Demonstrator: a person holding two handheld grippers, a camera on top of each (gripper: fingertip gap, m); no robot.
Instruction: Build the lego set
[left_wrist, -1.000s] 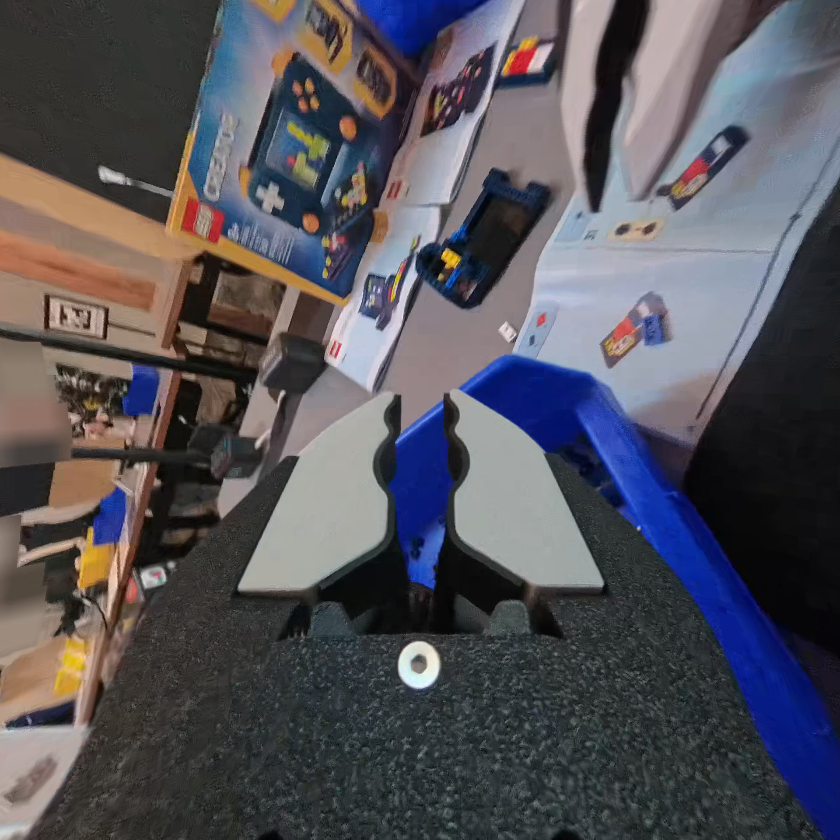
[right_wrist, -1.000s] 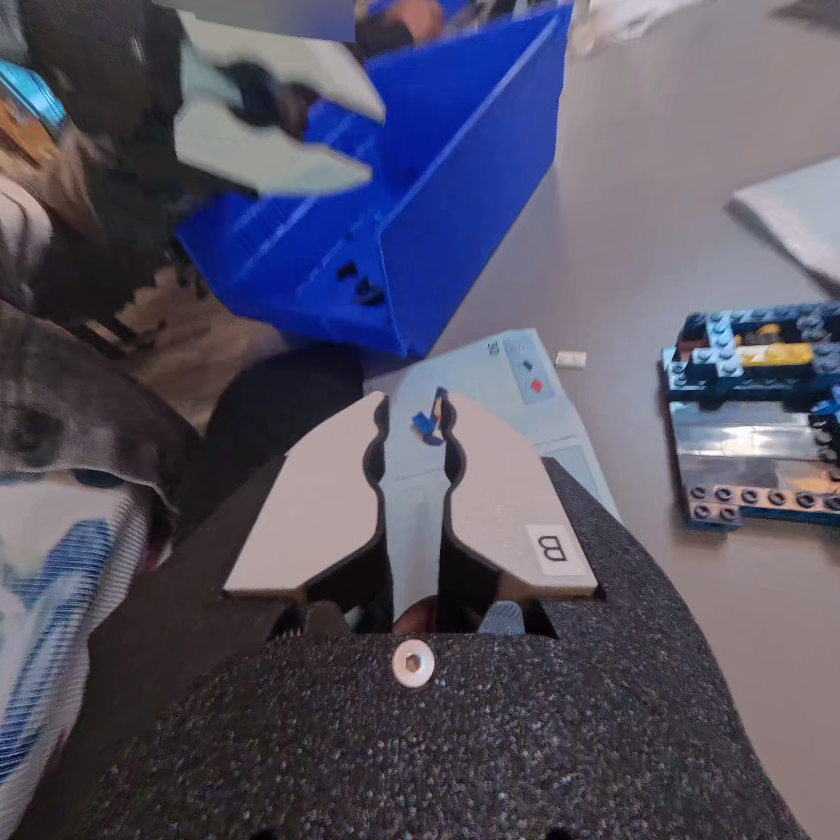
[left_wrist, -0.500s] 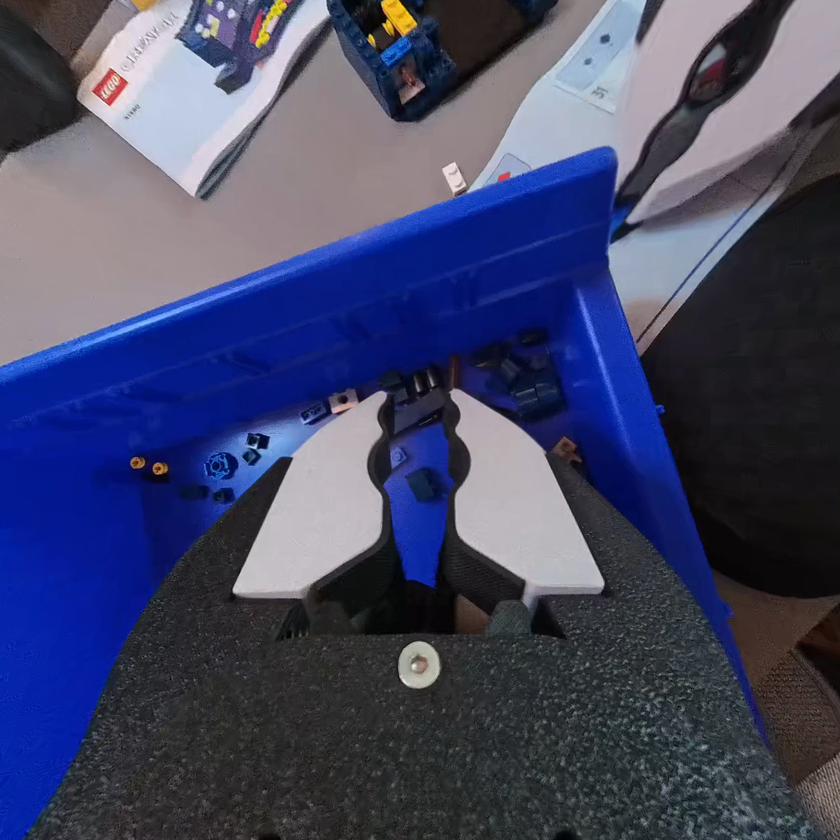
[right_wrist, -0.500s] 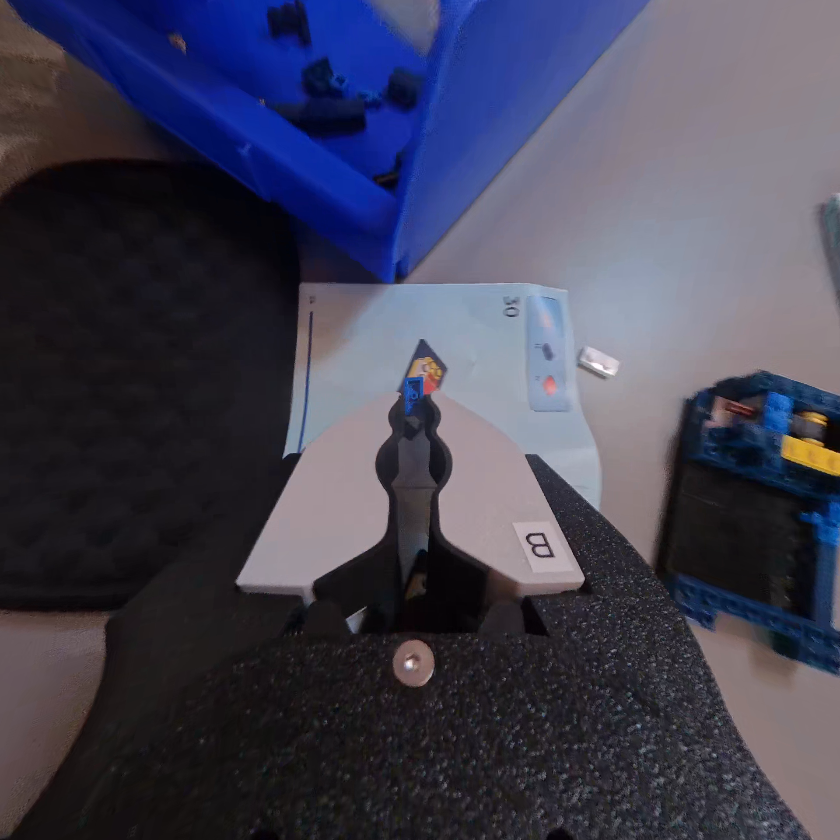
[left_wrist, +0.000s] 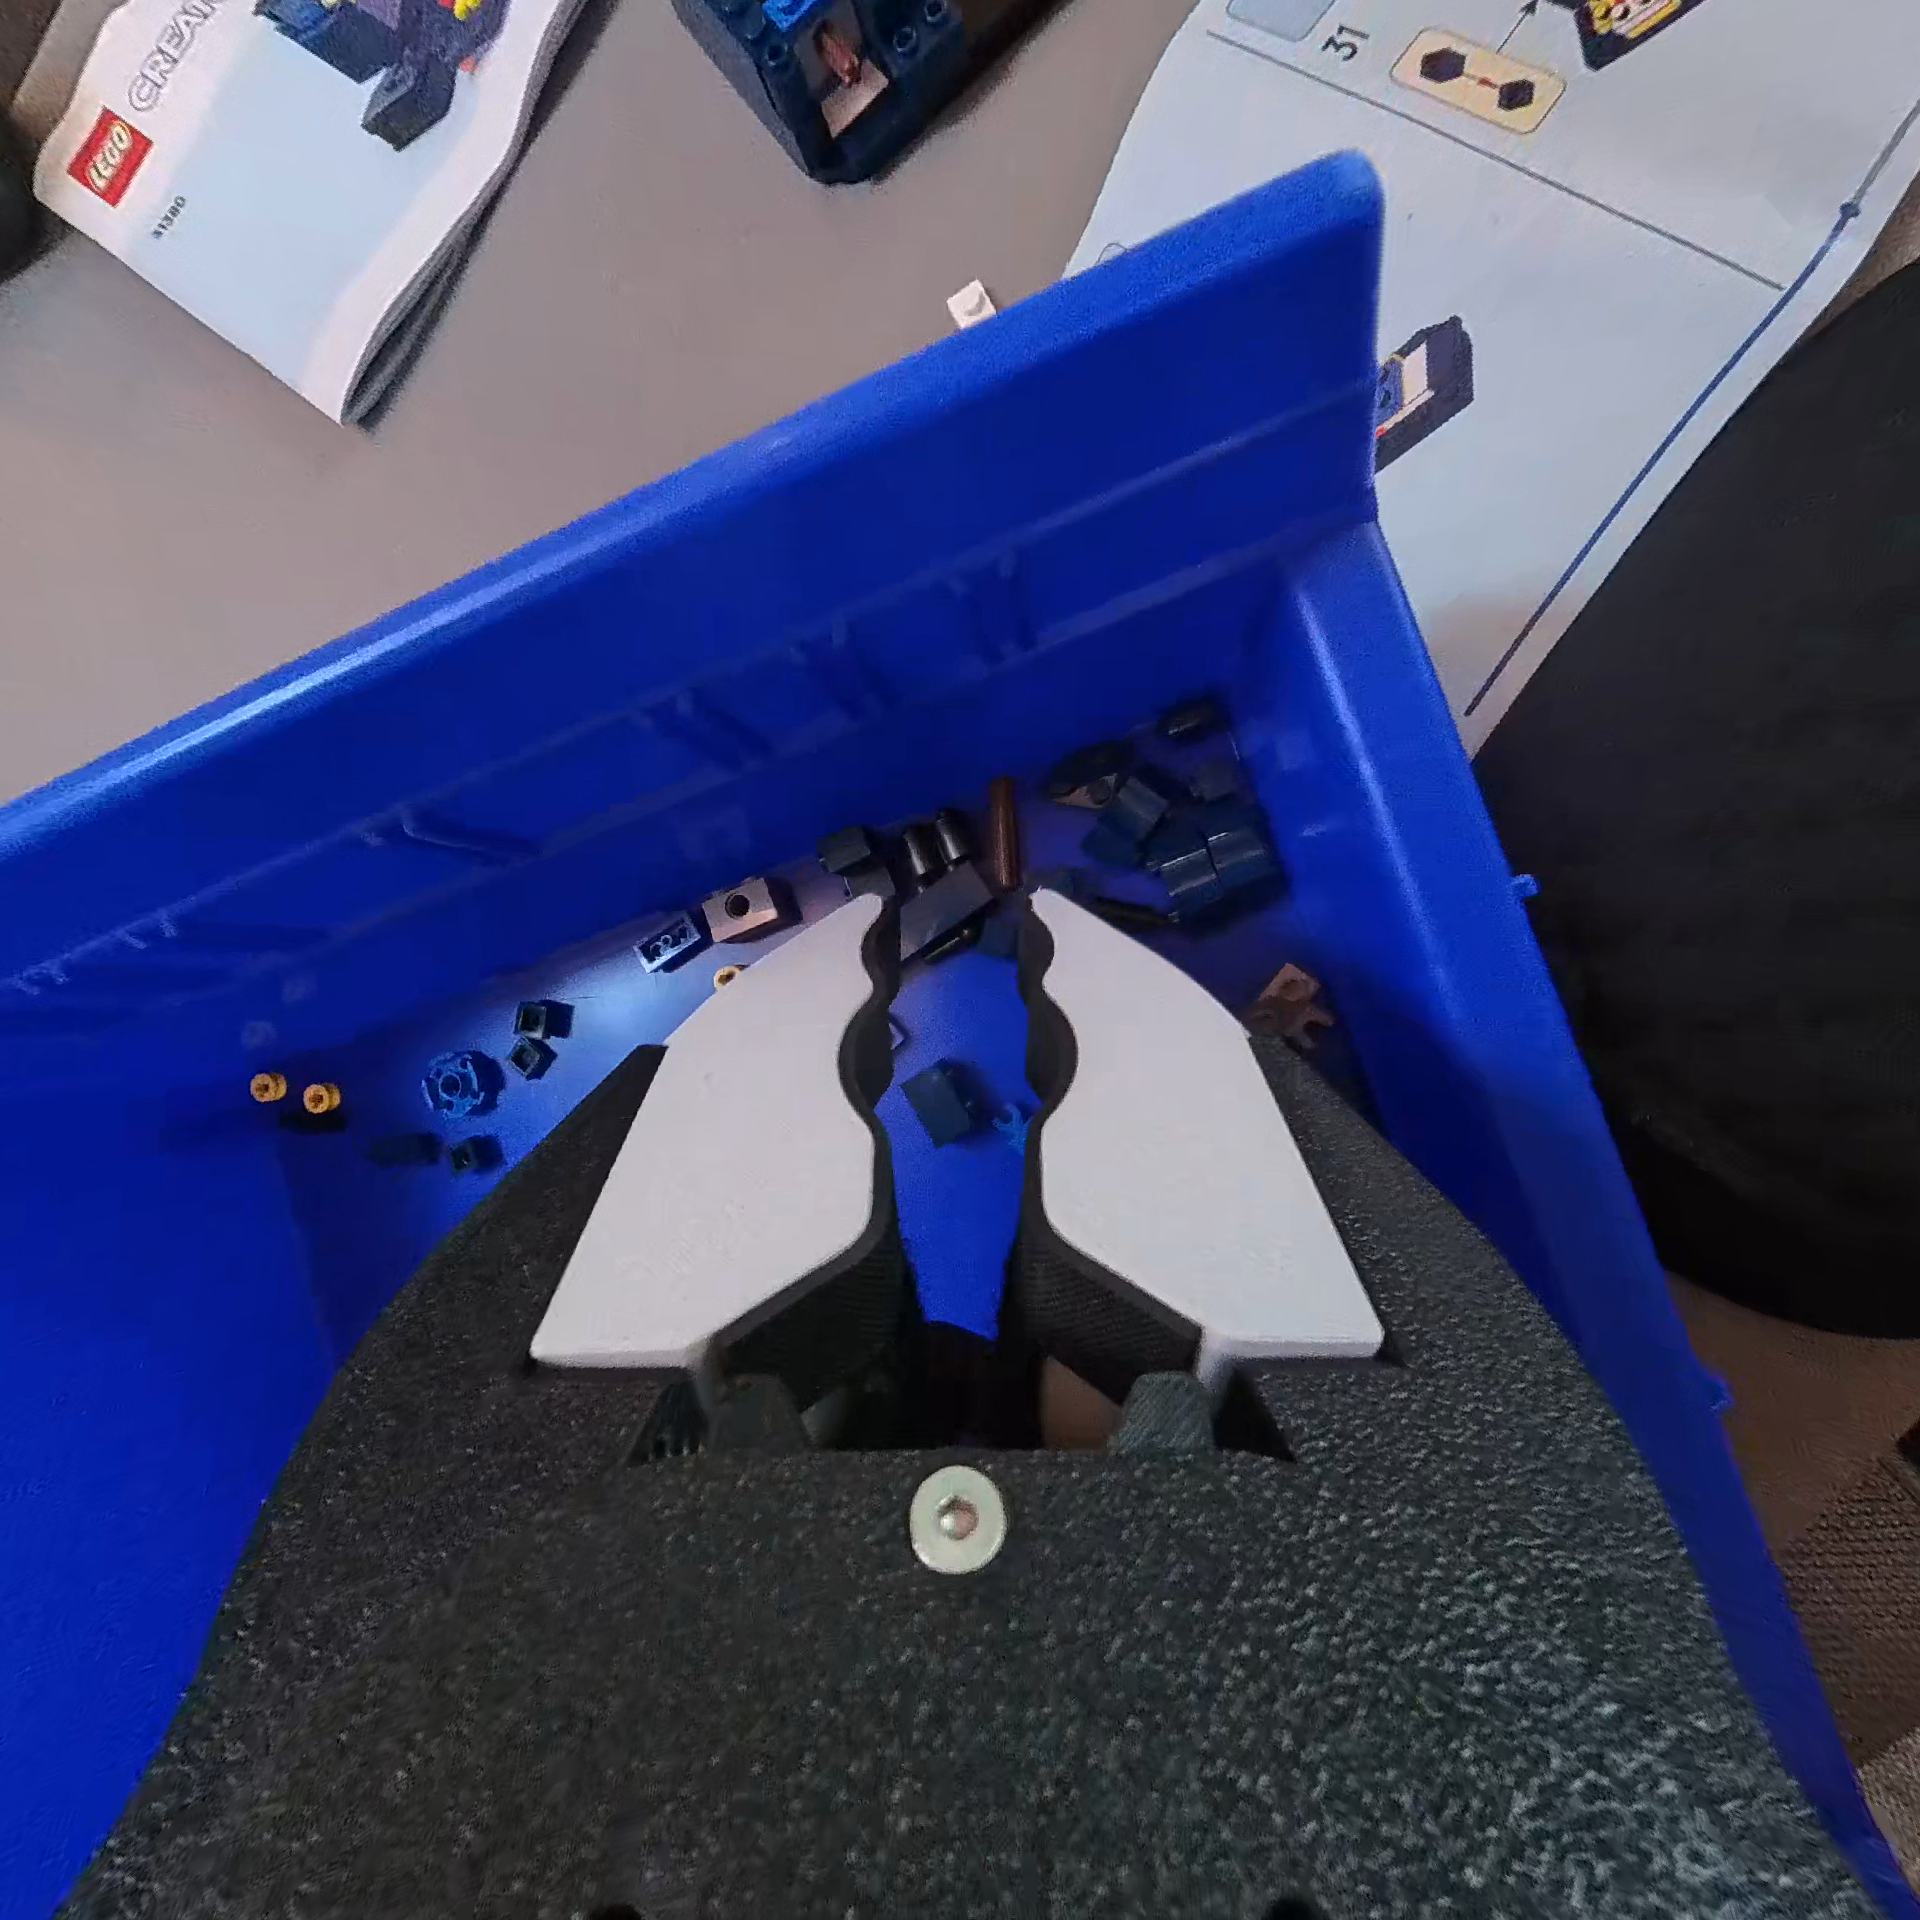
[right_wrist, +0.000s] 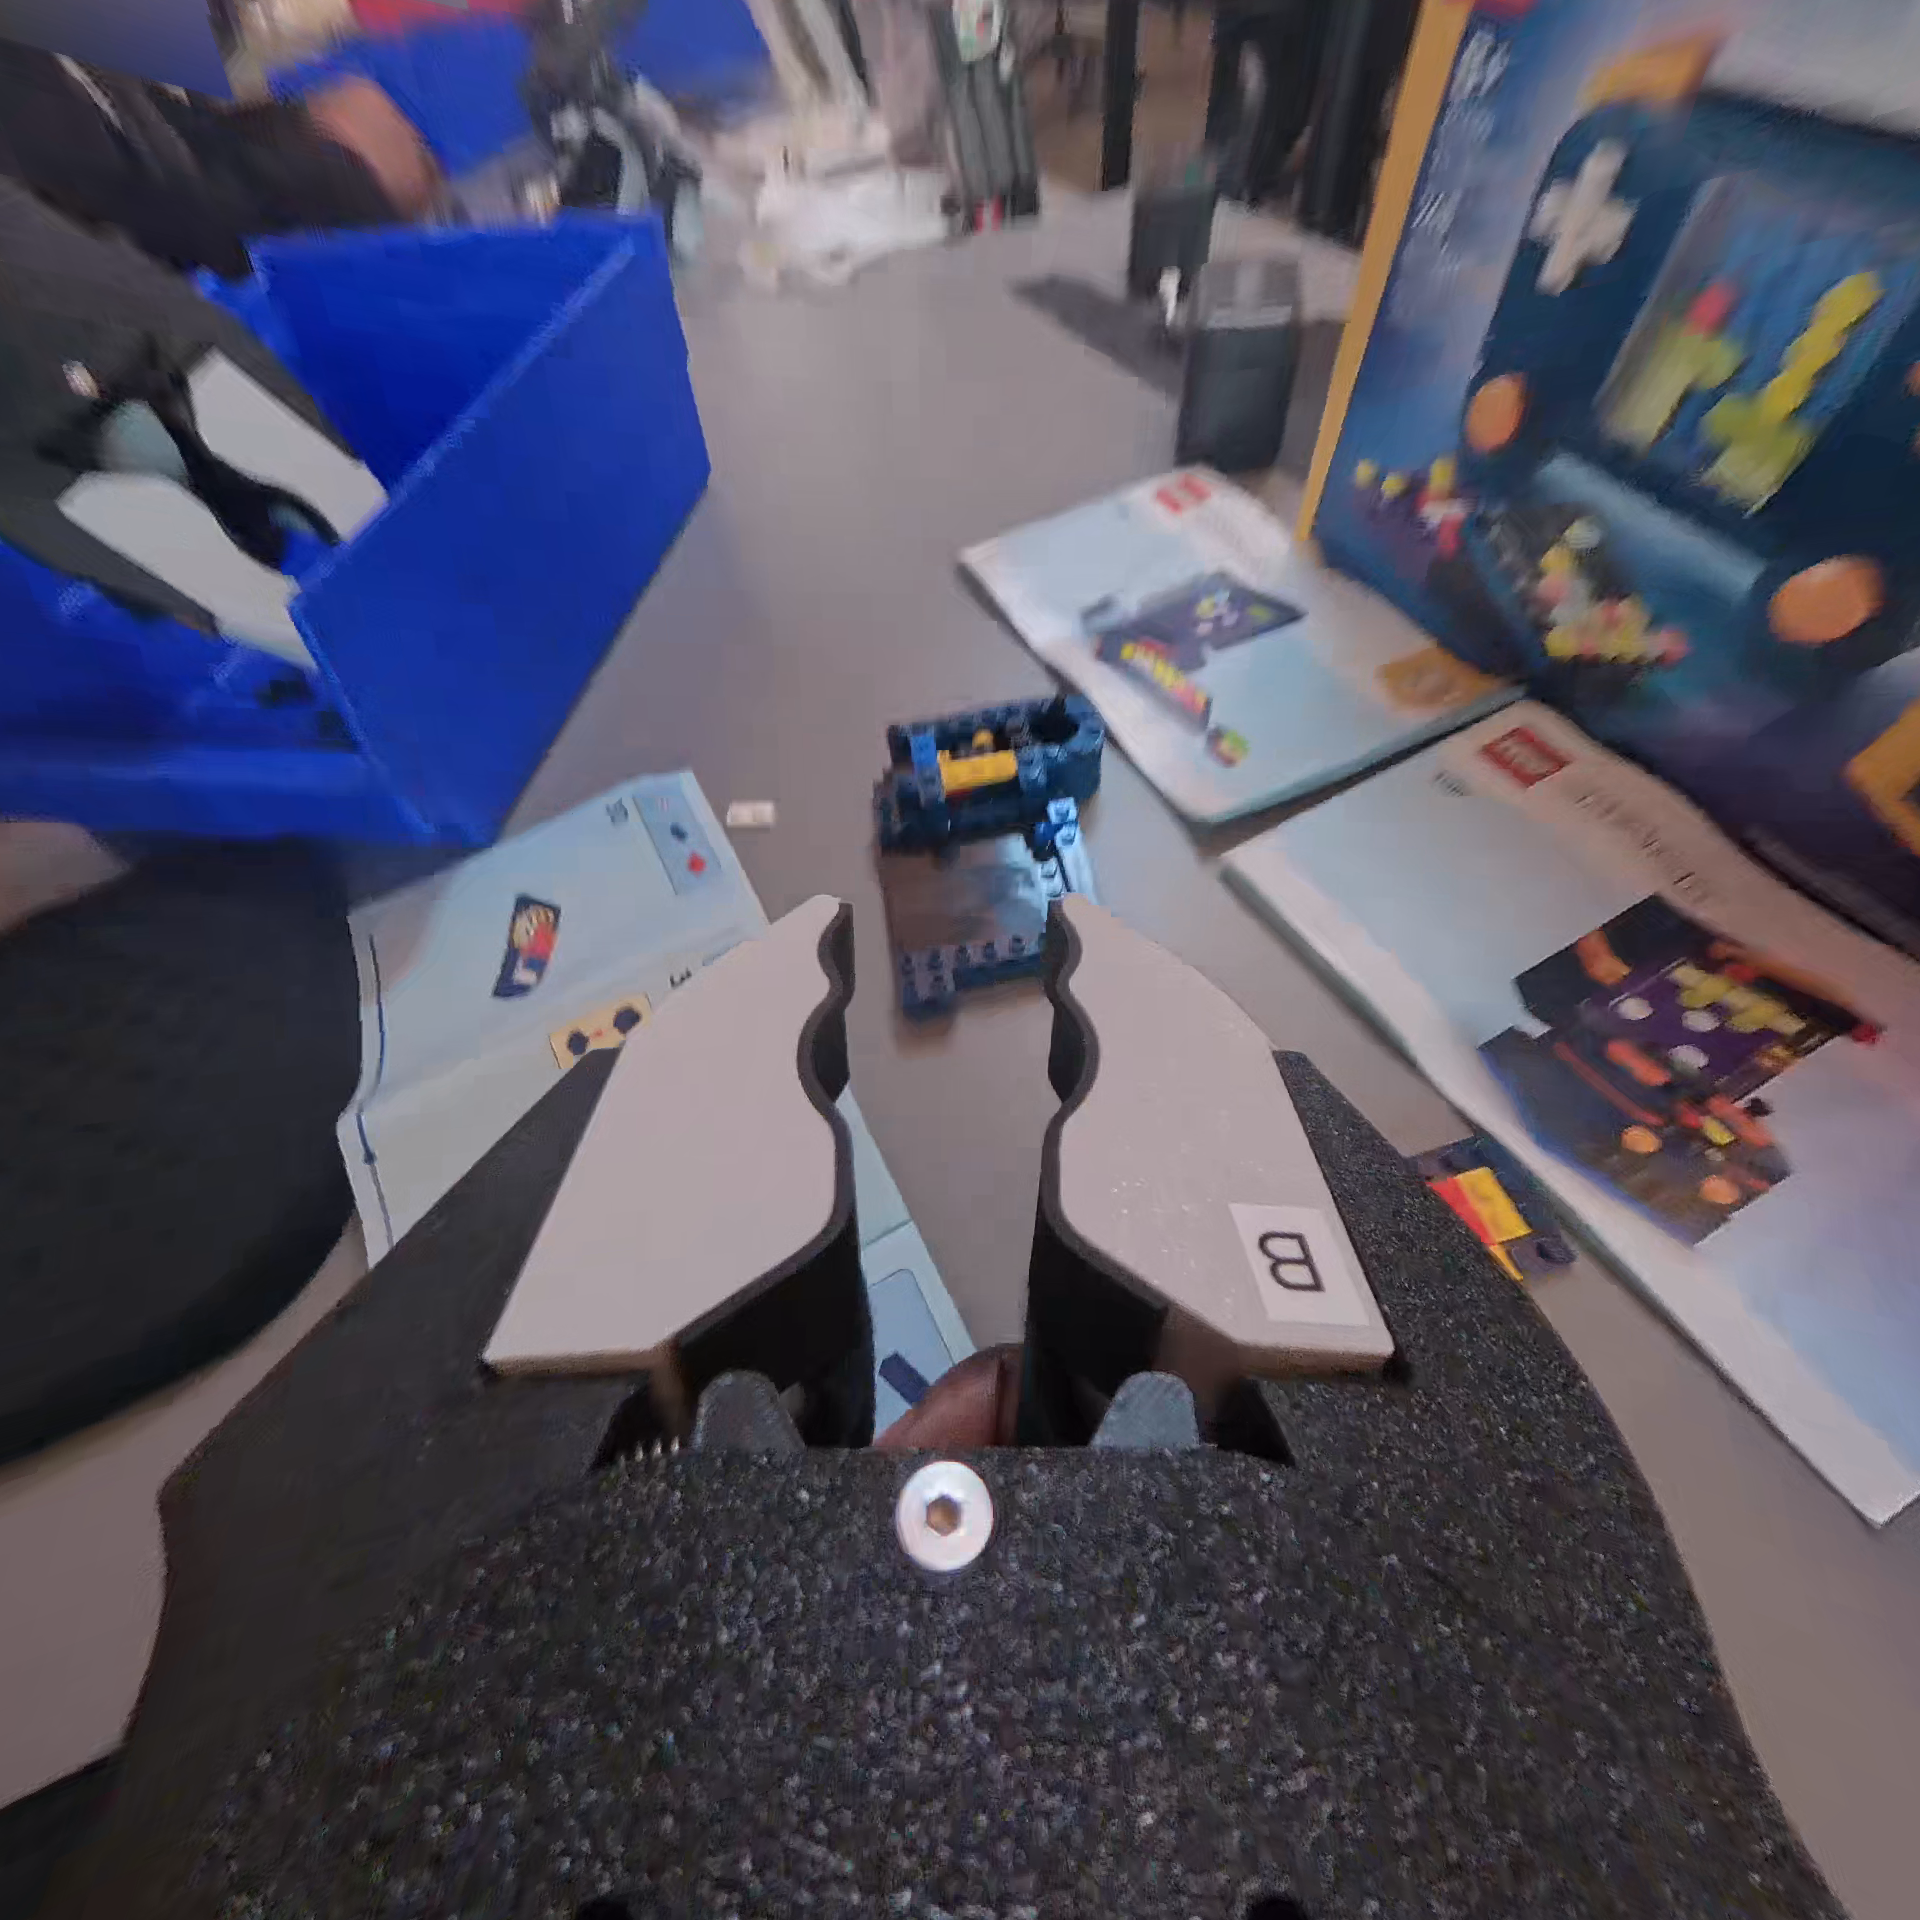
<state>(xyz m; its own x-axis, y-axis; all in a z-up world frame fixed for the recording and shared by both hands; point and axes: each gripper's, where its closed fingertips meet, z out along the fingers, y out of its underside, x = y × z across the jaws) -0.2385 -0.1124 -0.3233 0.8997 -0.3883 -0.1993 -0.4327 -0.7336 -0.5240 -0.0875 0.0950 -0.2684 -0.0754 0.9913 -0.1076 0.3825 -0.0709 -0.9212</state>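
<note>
Blue plastic walls surround the left gripper (left_wrist: 954, 914), which hangs parted over loose dark bricks (left_wrist: 1174, 831) in the bin (left_wrist: 935, 499), a black brick (left_wrist: 940, 909) at its tips but not visibly clamped. The right gripper (right_wrist: 948, 920), wide apart and bare, points at the half-built blue model (right_wrist: 982, 821) on the grey table (right_wrist: 862, 436), beside open instruction booklets (right_wrist: 1226, 623).

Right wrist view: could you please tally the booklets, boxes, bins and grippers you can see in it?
Booklets: 3
Box: 1
Bin: 1
Grippers, right and left: 2
Total: 7
</note>
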